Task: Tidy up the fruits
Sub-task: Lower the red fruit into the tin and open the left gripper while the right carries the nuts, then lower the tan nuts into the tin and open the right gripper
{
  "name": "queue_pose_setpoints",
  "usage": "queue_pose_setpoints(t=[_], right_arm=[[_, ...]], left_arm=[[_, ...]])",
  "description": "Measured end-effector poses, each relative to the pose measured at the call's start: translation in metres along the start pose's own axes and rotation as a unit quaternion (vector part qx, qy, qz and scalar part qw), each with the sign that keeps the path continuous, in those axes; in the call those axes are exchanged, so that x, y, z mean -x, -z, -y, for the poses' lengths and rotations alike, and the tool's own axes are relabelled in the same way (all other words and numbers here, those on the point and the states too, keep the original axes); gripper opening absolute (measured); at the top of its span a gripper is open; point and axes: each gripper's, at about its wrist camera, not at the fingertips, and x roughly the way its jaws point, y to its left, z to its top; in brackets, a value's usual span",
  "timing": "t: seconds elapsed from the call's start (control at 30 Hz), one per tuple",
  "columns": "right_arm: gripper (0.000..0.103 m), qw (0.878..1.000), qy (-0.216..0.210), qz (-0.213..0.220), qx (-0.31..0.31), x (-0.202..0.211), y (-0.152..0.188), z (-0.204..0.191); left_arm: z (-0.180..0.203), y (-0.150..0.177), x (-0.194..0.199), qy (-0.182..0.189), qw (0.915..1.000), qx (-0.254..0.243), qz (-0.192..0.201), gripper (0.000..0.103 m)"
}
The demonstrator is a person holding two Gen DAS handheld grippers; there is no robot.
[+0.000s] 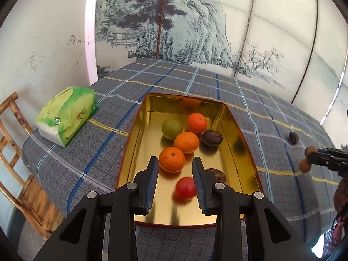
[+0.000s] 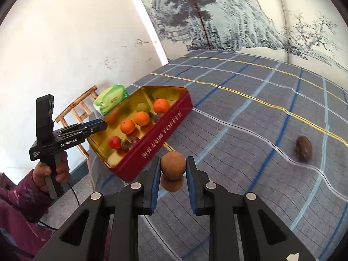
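A gold-lined tin (image 1: 139, 134) with red outer walls (image 2: 161, 134) holds three oranges (image 1: 172, 159), a green fruit (image 1: 171, 128), two dark brown fruits (image 1: 212, 137) and a small red fruit (image 1: 185, 188). My left gripper (image 1: 175, 171) is open above the tin's near end, with the blurred red fruit below its jaws. My right gripper (image 2: 173, 167) is shut on a pair of joined tan round fruits (image 2: 173, 165), held above the cloth right of the tin. It also shows in the left wrist view (image 1: 307, 158). One dark fruit (image 2: 303, 149) lies loose on the cloth.
A green tissue pack (image 1: 67, 116) lies on the checked tablecloth (image 1: 271, 152) left of the tin. A wooden chair (image 1: 19, 163) stands at the table's left edge. A painted wall panel (image 1: 174, 21) backs the table.
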Motion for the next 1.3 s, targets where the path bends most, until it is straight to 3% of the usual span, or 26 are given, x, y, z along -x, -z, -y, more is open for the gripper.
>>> queue_pose_setpoints(t=[0.2,0.47,0.93,1.3], right_arm=[[0.021,0.999,-0.028,0.006,0.027,-0.015,-0.022,-0.022],[0.021,0.997,-0.061,-0.005,0.055,-0.052,-0.049,-0.049],[0.021,0.994,-0.078,-0.053,0.054,-0.127,-0.069,-0.061],[0.022,0.994,-0.073,-0.071,0.035,-0.15,-0.068,-0.056]], left_arm=[[-0.011,0.004,0.009,-0.008,0.9997,0.023,-0.002,0.034],[-0.008,0.009,0.013,-0.082,0.9966,0.005,0.002,0.036],[-0.018,0.016,0.009,-0.117,0.9931,0.011,-0.003,0.06],[-0.032,0.022,0.016,-0.122,0.9918,0.037,0.01,0.067]])
